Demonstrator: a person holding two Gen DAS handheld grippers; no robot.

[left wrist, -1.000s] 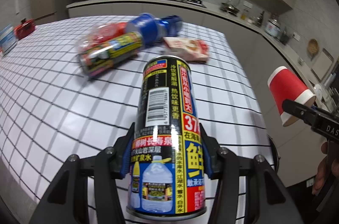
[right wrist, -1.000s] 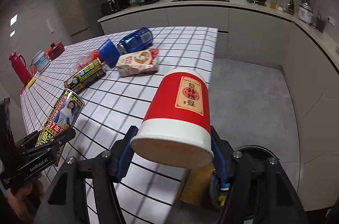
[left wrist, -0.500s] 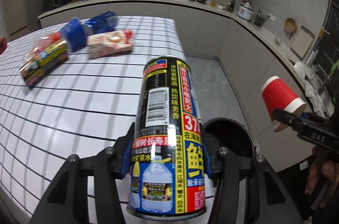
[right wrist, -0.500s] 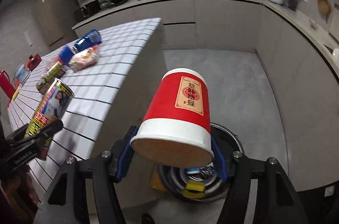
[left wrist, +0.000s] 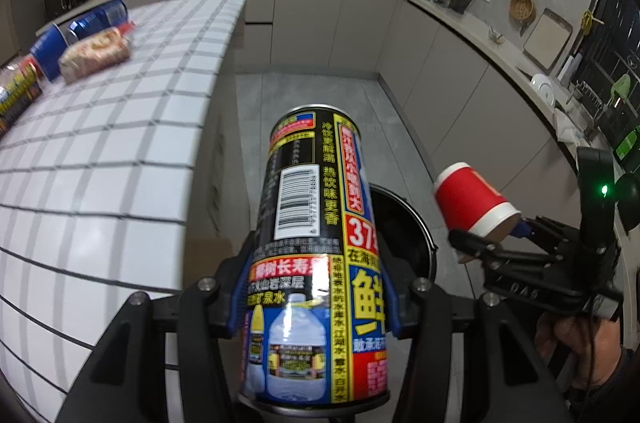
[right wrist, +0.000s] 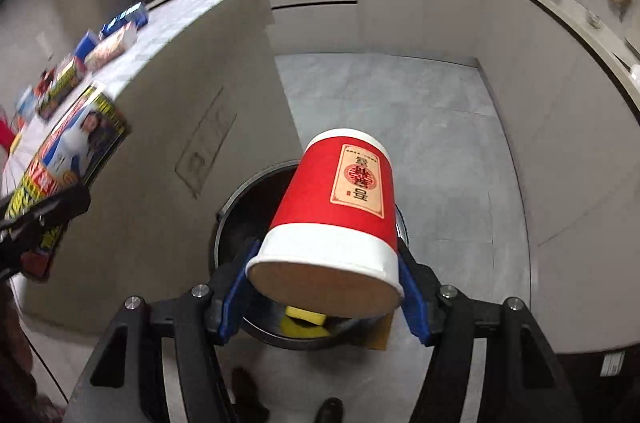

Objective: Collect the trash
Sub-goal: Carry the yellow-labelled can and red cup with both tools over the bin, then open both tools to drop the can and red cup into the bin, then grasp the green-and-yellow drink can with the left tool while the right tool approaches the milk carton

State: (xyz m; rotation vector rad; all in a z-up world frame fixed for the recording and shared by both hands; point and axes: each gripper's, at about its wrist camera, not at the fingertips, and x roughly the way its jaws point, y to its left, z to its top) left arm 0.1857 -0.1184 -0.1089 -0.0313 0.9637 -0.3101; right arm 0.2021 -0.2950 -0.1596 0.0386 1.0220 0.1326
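Observation:
My left gripper (left wrist: 314, 299) is shut on a tall printed drink can (left wrist: 316, 247), held past the table's edge above the floor. My right gripper (right wrist: 326, 287) is shut on a red paper cup (right wrist: 340, 207) with a white rim, held right over a round black trash bin (right wrist: 236, 219). The bin (left wrist: 404, 235) shows behind the can in the left wrist view, with the cup (left wrist: 472, 201) to its right. The can (right wrist: 68, 151) also shows at the left of the right wrist view. Yellow trash (right wrist: 304, 319) lies inside the bin.
The white tiled table (left wrist: 100, 159) stands to the left, carrying a snack packet (left wrist: 96, 53), a blue cup (left wrist: 50, 49), a blue can (left wrist: 100, 19) and a wrapped can (left wrist: 16, 91). Grey cabinets and a kitchen counter (left wrist: 460, 19) ring the grey floor (right wrist: 400, 103).
Both grippers have swung right, off the table and toward the bin. The cup now hangs over the bin's opening, and the can has cleared the table edge.

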